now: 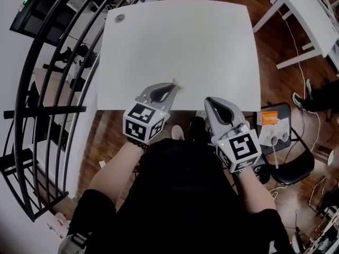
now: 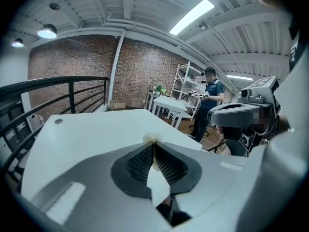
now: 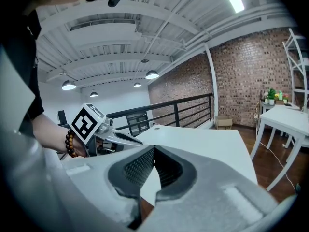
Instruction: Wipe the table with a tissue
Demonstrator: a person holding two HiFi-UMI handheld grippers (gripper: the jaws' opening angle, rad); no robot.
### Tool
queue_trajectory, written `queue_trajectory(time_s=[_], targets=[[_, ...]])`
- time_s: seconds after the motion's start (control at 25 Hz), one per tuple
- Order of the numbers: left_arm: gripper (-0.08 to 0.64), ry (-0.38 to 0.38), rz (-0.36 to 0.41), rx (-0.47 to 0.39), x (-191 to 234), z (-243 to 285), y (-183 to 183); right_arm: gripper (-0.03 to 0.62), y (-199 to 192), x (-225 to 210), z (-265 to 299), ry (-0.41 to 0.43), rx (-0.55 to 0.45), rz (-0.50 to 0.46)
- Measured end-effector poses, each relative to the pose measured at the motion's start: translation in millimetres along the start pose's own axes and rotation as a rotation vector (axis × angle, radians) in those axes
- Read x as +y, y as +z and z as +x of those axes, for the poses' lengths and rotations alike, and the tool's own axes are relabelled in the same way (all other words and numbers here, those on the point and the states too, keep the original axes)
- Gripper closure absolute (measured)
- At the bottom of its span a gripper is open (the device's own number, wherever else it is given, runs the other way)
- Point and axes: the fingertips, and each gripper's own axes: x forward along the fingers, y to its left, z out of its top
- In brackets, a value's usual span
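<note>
- Left gripper (image 2: 154, 146): my jaws are pressed together on a small crumpled cream tissue (image 2: 150, 138). Only a tuft shows past the tips, so I judge the grip is firm enough for rubbing.
- Tissue, location: at the jaw tips, over the near part of the white rectangular tabletop (image 1: 180, 41), just inside its front edge. I cannot tell whether it touches the surface.
- Left gripper, attitude: held low and pointed across the tabletop, probably so a stroke can run away from me.
- Right gripper (image 3: 154, 149): jaws closed on nothing, held off the near edge beside the left one and clear of the wiping path.
- Tabletop: bare, with no visible mark to wipe.
</note>
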Motion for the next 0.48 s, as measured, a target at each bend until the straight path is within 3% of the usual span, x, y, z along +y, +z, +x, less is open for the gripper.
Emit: queue_trajectory(time_s=[0.48], targets=[[0.526,0.042,0.038,-0.097,-6,-58,11,0.603,10,42,-6,0.013,-0.036,-0.050]])
